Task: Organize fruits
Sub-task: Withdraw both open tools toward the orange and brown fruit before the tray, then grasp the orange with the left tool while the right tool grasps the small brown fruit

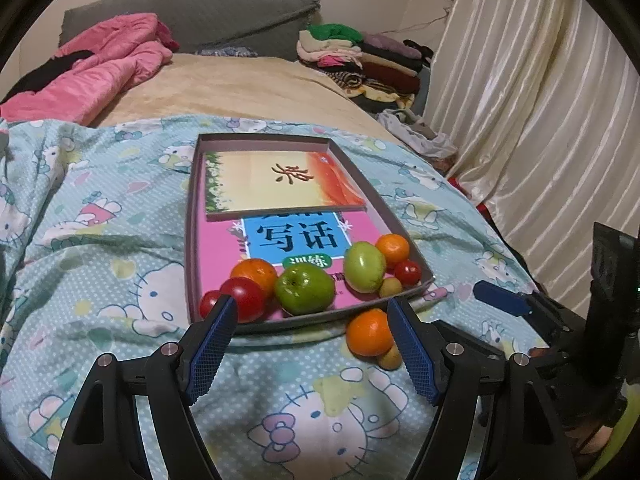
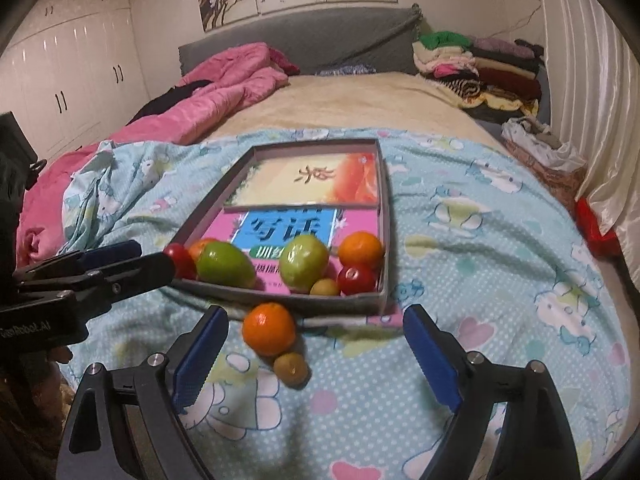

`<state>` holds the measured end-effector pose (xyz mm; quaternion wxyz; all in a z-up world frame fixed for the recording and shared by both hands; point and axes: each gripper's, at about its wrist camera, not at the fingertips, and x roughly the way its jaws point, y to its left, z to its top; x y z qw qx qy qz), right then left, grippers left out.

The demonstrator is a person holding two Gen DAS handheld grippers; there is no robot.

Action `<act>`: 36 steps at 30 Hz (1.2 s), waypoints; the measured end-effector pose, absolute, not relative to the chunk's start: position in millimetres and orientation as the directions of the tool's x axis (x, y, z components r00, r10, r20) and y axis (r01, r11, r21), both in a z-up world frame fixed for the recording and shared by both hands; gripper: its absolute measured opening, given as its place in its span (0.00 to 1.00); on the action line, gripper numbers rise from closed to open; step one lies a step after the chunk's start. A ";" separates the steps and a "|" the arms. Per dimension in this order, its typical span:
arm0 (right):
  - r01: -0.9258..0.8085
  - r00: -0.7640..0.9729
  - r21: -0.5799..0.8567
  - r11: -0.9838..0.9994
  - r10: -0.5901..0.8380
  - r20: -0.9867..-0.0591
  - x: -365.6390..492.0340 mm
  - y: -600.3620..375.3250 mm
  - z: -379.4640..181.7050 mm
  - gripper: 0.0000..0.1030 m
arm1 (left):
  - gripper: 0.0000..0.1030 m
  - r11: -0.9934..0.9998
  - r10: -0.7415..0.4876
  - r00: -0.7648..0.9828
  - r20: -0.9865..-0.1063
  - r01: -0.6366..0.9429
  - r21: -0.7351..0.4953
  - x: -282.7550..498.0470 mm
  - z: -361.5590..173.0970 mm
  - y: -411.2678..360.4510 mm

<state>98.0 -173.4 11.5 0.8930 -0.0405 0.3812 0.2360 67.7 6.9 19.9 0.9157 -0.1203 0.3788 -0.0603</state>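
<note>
Orange mandarin (image 2: 269,329) and small brown fruit (image 2: 291,369) lie on bed quilt (image 2: 480,280), just outside tray (image 2: 385,240) holding other fruit. Our right gripper (image 2: 316,354) spread wide, empty, lined up for mandarin; left gripper (image 1: 312,344) parted, empty, near tray edge.

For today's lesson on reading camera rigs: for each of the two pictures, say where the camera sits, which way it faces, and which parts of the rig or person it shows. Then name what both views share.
Left wrist: on the left gripper, facing down the bed at the tray; own open fingers, and the right gripper at the right edge.
Right wrist: on the right gripper, aimed at the loose orange and small greenish fruit; own open fingers, with the left gripper at the left.
Shared: tray, loose orange, small fruit, green apple.
</note>
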 end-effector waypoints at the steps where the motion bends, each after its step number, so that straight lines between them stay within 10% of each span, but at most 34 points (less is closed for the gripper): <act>1: -0.451 0.595 0.109 0.886 0.390 -0.703 97.3 -173.4 10.5 0.86 | 0.76 0.963 -0.207 0.704 -0.680 0.025 -0.267 67.8 19.8 5.6; 24: -0.448 0.443 0.089 0.890 0.307 -0.842 102.2 -159.0 -33.0 0.85 | 0.76 0.943 -0.323 0.580 -0.748 0.135 -0.303 81.6 -7.5 -21.1; 36: -0.490 0.404 0.088 0.867 0.315 -0.859 105.6 -145.1 -46.8 0.48 | 0.70 0.938 -0.343 0.530 -0.776 0.157 -0.308 91.6 -21.3 -28.5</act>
